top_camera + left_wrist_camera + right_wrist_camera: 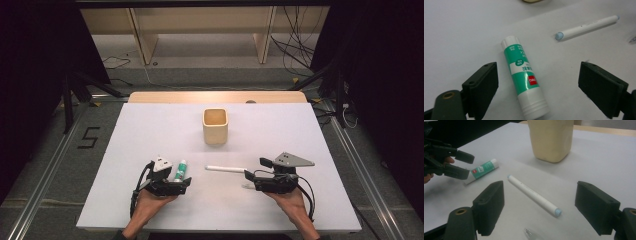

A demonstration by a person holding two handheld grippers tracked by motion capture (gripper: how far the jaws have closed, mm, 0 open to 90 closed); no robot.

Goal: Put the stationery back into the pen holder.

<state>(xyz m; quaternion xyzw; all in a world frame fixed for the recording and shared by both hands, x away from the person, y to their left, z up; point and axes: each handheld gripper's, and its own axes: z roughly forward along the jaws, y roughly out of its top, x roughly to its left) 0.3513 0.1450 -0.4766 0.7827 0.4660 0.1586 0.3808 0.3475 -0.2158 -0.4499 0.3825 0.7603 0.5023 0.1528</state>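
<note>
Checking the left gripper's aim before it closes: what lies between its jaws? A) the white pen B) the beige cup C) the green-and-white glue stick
C: the left gripper view shows the glue stick lying on the table between the open jaws, untouched.

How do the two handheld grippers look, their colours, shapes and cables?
Both are black. The left gripper carries a small pale plate, the right gripper a grey three-cornered plate with holes. Black cables loop behind each. Jaws end in flat rectangular black pads. Forearms are bare.
</note>
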